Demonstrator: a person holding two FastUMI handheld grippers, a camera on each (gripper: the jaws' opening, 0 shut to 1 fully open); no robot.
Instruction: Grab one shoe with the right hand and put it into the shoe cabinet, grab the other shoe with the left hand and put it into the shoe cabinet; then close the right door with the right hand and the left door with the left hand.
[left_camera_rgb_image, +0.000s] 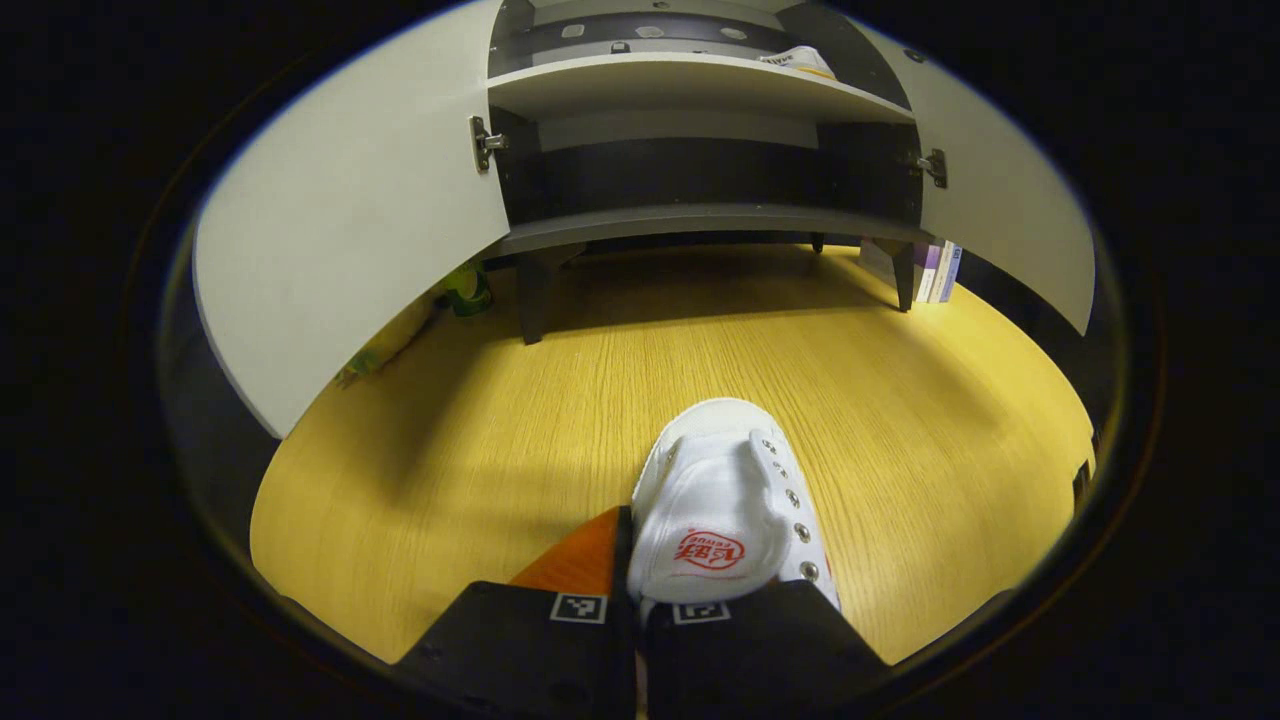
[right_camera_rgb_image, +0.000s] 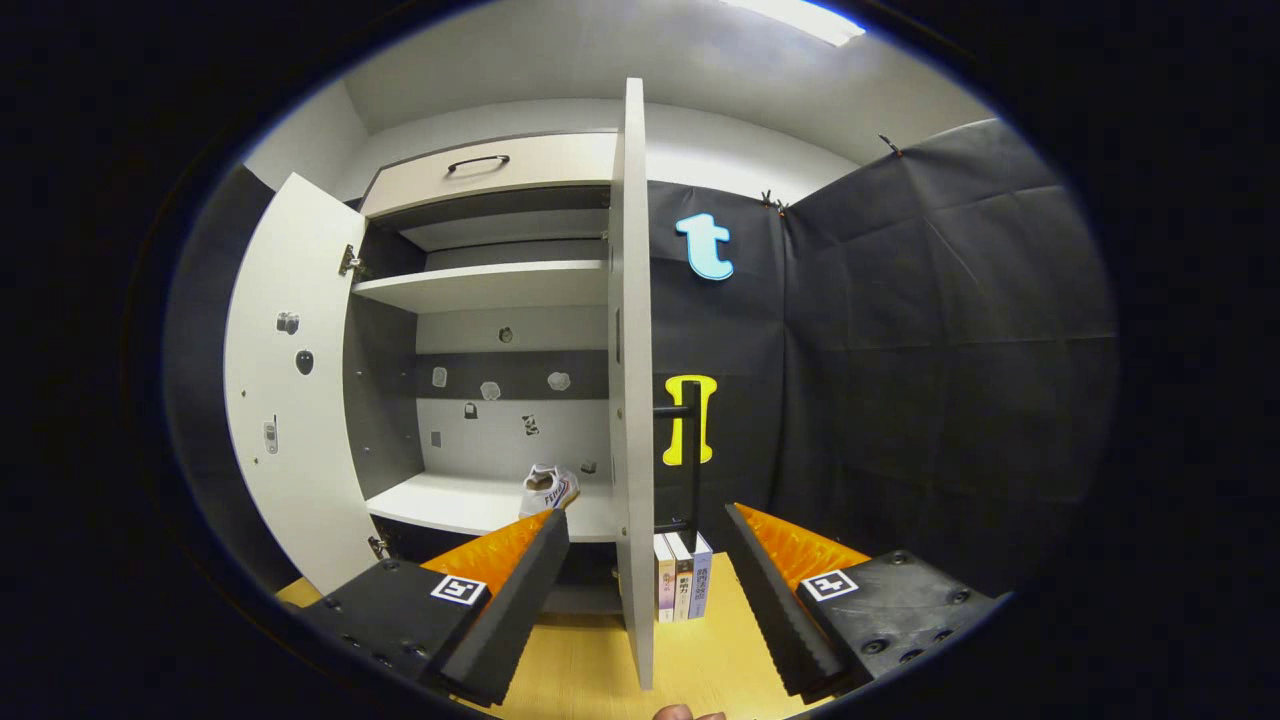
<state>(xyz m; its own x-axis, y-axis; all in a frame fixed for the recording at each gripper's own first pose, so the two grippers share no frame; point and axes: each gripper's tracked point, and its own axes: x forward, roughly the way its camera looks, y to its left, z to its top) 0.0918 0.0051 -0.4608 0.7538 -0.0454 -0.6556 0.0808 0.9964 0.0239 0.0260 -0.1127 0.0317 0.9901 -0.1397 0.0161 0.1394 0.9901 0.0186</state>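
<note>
The left claw (left_camera_rgb_image: 637, 610) is clamped on the heel of the white canvas shoe (left_camera_rgb_image: 728, 505): light, soft, so its collar likely buckles. The right claw (right_camera_rgb_image: 645, 590) gapes wide, empty, straddling the right door (right_camera_rgb_image: 632, 400) edge, the other shoe (right_camera_rgb_image: 549, 490) already shelved.

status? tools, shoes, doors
Left tool shut on white shoe, over the floor before the cabinet. Right tool open astride right door edge. Other shoe shelved. Both doors open.

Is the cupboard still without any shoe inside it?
No, a white shoe already sits on a shelf inside the open cupboard, while the left gripper holds the other shoe above the floor.
</note>
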